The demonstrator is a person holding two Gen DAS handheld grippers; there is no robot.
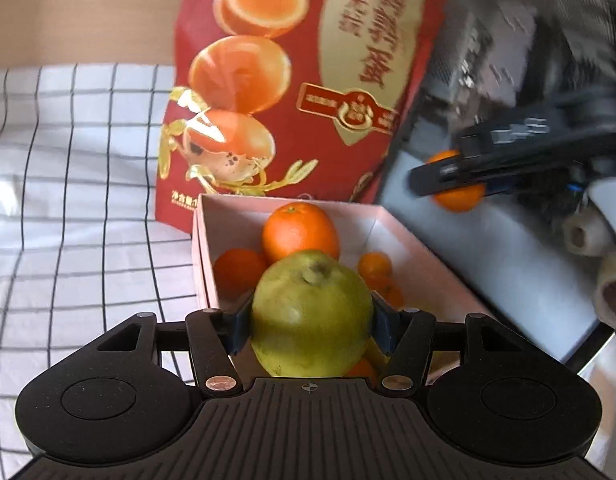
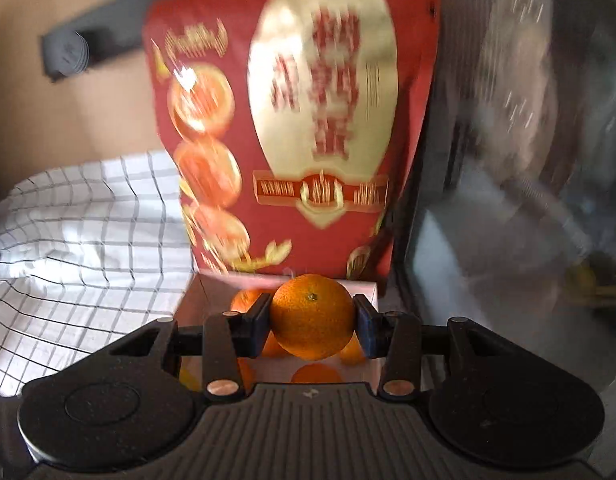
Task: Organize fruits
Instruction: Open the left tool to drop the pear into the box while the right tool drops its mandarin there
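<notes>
Green pear (image 1: pixel 310 314) is sitting clamped in the left gripper (image 1: pixel 308 320), hanging over the pink box's (image 1: pixel 420 264) near edge. Right gripper (image 2: pixel 312 322) is gripping a mandarin (image 2: pixel 312 316), hovering past the box's right edge.

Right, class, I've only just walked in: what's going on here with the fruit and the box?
A person is sorting fruit with a hand-held tool in each hand. The left tool grips a green pear-like fruit above the pink box, which holds several oranges. The right tool grips a small orange, held clear of the box. A red gift bag stands behind it.
</notes>
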